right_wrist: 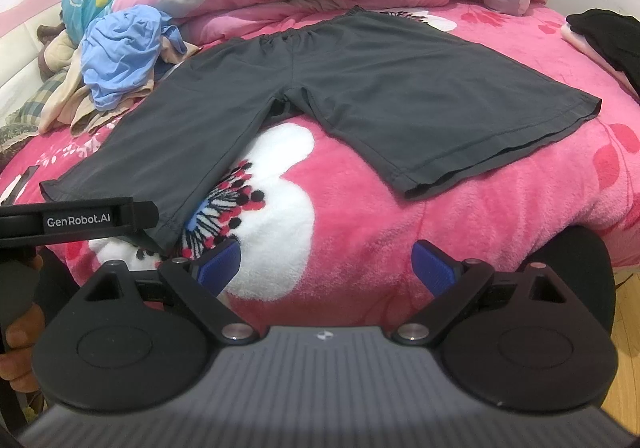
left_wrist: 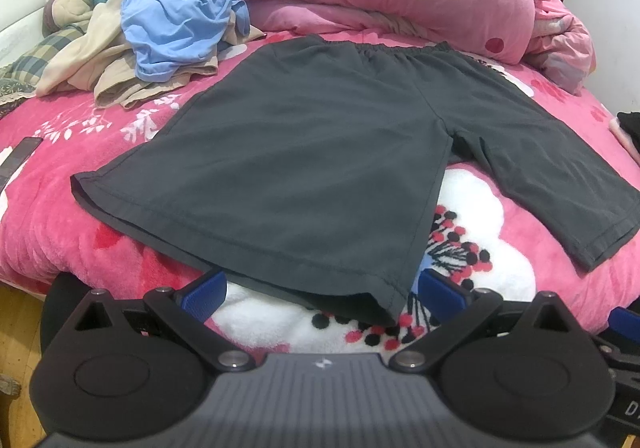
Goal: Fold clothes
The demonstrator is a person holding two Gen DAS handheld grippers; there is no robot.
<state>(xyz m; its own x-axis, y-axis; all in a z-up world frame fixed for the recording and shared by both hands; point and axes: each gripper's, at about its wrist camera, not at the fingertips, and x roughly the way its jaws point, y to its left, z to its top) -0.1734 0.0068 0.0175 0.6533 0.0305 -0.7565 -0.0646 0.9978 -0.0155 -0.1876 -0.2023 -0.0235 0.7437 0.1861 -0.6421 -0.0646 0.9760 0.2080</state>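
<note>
Now the shorts [left_wrist: 320, 151] lie flat on the bed [left_wrist: 500, 248], waistband far, leg hems near. Both tongs are wide and hold nothing: left tongs [left_wrist: 322, 294] at the near hem, right tongs [right_wrist: 326, 264] above bare blanket. Probably the cloth is light, soft and limp; a hem corner seems best to pinch.
</note>
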